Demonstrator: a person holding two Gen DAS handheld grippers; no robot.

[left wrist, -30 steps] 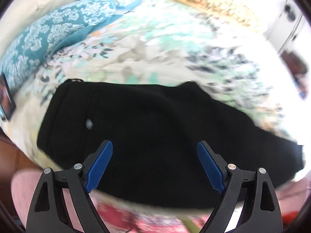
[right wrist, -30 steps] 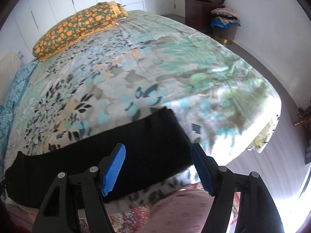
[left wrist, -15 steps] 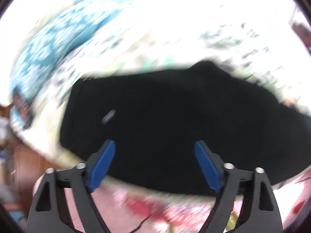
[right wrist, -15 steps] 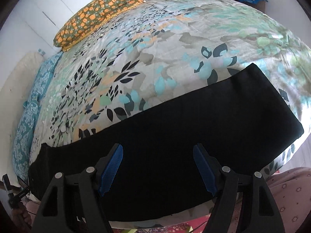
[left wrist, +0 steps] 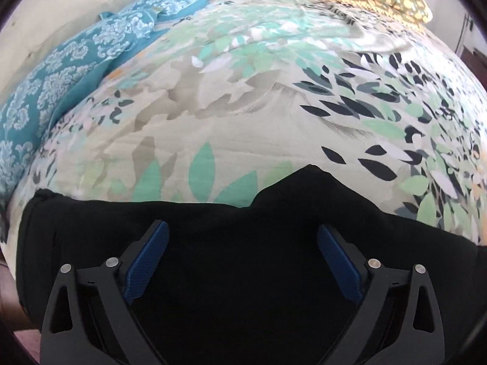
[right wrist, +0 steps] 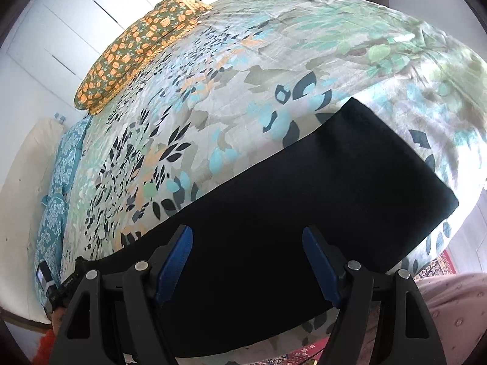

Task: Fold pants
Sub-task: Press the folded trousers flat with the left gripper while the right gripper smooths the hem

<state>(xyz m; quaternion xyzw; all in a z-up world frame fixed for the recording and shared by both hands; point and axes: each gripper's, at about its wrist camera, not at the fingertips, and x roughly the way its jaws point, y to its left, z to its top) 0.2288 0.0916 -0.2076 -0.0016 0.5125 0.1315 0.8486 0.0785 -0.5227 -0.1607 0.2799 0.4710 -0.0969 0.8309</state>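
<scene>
Black pants [left wrist: 237,243] lie flat along the near edge of a bed, legs laid one on the other. In the left wrist view the waist end is at the left and the crotch point [left wrist: 309,172] sticks up in the middle. My left gripper [left wrist: 242,240] is open and empty, close above the seat area. In the right wrist view the leg part [right wrist: 304,200] runs to the hem end [right wrist: 404,158] at the right. My right gripper [right wrist: 246,243] is open and empty over the legs.
The bed has a floral cover [left wrist: 243,91]. A teal pillow [left wrist: 76,70] lies at the left and an orange patterned pillow [right wrist: 137,51] at the head. White wardrobe doors [right wrist: 91,6] stand behind. A patterned rug [right wrist: 438,261] lies on the floor by the bed.
Both grippers have moved in lower and closer over the pants. The left view swung from a high look at the waist half to a low one. Both stay open.
</scene>
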